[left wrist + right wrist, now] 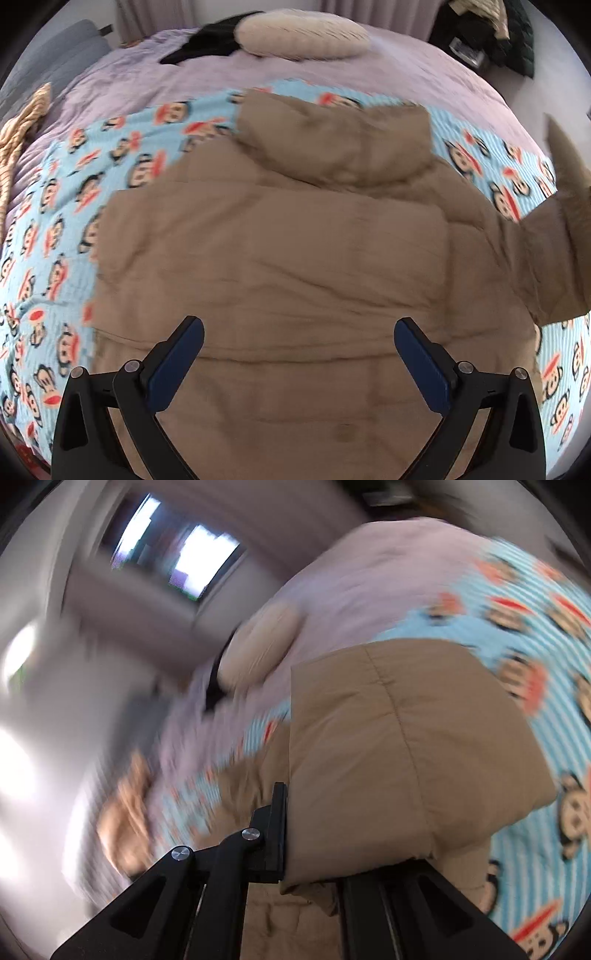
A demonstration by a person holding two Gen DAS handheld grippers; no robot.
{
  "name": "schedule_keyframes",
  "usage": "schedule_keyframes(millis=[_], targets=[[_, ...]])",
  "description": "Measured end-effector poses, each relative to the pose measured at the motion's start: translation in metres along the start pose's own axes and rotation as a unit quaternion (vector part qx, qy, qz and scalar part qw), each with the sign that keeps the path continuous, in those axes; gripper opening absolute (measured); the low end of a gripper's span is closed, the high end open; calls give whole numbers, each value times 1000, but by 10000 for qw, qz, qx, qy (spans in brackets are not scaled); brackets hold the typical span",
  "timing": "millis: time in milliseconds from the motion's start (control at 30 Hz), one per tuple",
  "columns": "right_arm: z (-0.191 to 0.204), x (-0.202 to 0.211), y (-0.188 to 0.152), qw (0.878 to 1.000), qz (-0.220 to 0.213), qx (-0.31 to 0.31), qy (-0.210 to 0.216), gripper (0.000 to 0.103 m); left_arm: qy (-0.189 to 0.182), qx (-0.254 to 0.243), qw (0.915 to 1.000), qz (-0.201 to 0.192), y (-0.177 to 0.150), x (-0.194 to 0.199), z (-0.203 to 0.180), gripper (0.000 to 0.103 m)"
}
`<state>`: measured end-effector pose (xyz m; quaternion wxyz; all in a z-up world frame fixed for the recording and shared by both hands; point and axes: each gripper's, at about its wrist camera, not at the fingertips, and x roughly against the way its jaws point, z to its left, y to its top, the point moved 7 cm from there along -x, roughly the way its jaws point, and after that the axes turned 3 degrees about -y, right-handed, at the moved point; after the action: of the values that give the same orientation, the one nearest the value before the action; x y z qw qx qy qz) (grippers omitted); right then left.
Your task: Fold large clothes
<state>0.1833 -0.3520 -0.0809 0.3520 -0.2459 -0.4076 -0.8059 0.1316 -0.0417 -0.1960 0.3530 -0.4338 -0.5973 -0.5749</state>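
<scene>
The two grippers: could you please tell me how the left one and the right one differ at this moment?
The left gripper is open with nothing between its blue pads; the right gripper is shut on a sleeve of the tan jacket. The left hangs above the jacket's body; the right lifts the sleeve clear of the blanket. Both share black frames.

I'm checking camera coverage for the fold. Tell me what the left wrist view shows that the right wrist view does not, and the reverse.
Left wrist only: the tan jacket's whole back and hood spread flat, and the open left gripper over it holding nothing.

Right wrist only: the right gripper shut on a lifted jacket sleeve, and a bright window.

Both: the jacket, monkey-print blanket, lilac bedspread and pale pillow.
</scene>
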Motion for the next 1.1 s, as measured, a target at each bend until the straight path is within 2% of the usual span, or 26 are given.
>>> schedule_keyframes(millis=[67,167,267,333,433,500,567,600,633,667,700,767,800,867,900,933,1000,1100], targets=[[46,-38,-21,9979,350,553,-23,6,89,48,9999,-82,3,1,26,103],[80,-89,-62,9919,775,981,-216,6,187,200,9996,-103,3,0,62,103],[82,-137,-93,9869,1129,1031,-513,6,185,342,9992,-86,0,-3,87,103],[74,-154,-120,9850,1291,908,-698,6,191,341,9992,-63,-3,-6,96,103],[45,-166,-144,9830,1460,620,-927,6,92,317,9994,-44,-5,-12,99,103],[38,-167,-149,9826,1519,465,-958,7,17,272,9996,-30,-4,-17,94,103],[43,-159,-149,9820,1613,429,-887,15,-7,218,9998,2,-2,-22,90,103],[45,-155,-150,9826,1601,426,-839,31,-109,228,9997,72,-1,-27,87,103],[48,-145,-147,9845,1532,384,-766,58,-202,288,9993,117,-1,-29,84,103],[47,-133,-144,9871,1404,286,-711,68,-286,386,9987,138,0,-31,84,102],[45,-122,-141,9896,1246,168,-694,71,-424,451,9980,137,1,-32,82,96],[29,-103,-132,9916,1016,-209,-772,71,-652,499,9966,108,5,-33,79,92],[16,-94,-125,9912,886,-554,-817,71,-701,512,9962,69,8,-32,78,92],[-7,-86,-113,9877,643,-1189,-789,47,-812,496,9955,-1,13,-31,75,92],[-18,-85,-108,9846,582,-1441,-805,18,-892,501,9947,-47,16,-30,74,92],[-24,-86,-103,9829,528,-1588,-772,6,-968,516,9939,-85,18,-28,75,92],[-14,-88,-92,9868,388,-1413,-690,6,-1198,576,9910,-172,22,-23,77,92],[32,-95,-84,9965,414,-557,-466,6,-1560,724,9847,-280,26,-15,85,92]])
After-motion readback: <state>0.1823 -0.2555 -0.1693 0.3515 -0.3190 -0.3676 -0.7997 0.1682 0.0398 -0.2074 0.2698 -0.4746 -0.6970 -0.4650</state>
